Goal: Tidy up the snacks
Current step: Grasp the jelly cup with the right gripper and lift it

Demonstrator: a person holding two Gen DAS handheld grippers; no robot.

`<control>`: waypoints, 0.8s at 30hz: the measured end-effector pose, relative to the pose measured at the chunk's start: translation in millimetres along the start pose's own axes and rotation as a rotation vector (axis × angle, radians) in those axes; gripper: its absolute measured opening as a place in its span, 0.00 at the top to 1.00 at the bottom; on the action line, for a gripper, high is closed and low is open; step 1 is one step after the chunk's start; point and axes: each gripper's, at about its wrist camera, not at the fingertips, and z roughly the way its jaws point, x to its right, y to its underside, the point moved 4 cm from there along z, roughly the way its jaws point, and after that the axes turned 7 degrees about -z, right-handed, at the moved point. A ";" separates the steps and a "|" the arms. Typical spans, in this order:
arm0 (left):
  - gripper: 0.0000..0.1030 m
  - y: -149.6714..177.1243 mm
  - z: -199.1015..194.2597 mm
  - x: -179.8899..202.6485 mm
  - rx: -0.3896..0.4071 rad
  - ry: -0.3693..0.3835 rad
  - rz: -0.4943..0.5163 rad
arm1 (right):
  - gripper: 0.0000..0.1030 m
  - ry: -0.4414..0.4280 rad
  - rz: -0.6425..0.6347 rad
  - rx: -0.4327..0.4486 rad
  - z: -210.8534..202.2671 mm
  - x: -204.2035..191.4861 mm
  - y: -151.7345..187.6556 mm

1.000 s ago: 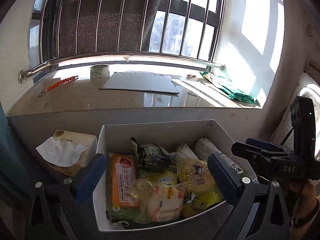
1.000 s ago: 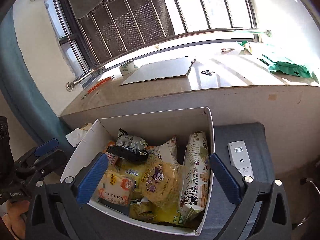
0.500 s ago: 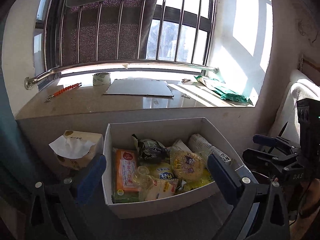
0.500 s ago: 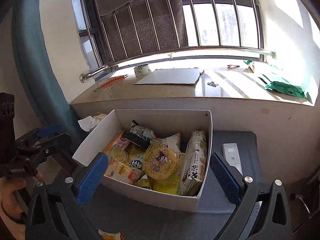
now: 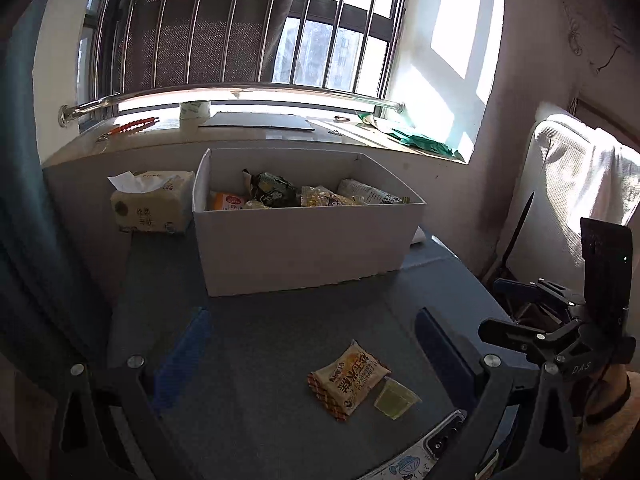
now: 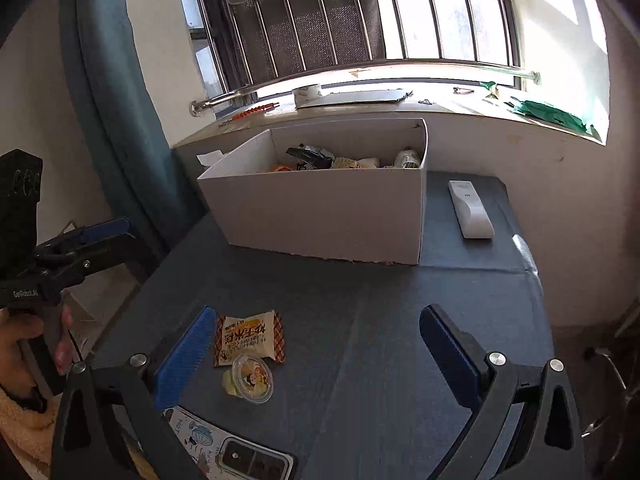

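Both tools have pulled back from the box (image 5: 304, 240), which now sits farther off on the surface (image 6: 380, 320). Left tool (image 5: 312, 344) and right tool (image 6: 316, 344) are spread wide, grasping nothing. 1 snack packet (image 5: 347, 378) and 1 jelly cup (image 6: 248, 378) lie touching, outside the box.

Left gripper (image 5: 312, 354): black frame, silver screws at the finger bases, blue ribbed pads (image 5: 182, 360). Right gripper (image 6: 316, 354): same build, black with blue pads (image 6: 185, 358); its side, seen from the left wrist view, carries white "DAS" lettering and a tall black block with a small green light. "GenRobot.AI" printed on the left one's body. Fuzzy cream sleeve (image 6: 18, 420) at the left hand (image 6: 24, 344)
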 end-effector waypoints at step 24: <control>0.00 55.4 -21.7 -16.2 0.005 -0.003 -0.067 | 0.59 0.000 -0.293 -0.246 87.8 -78.9 53.8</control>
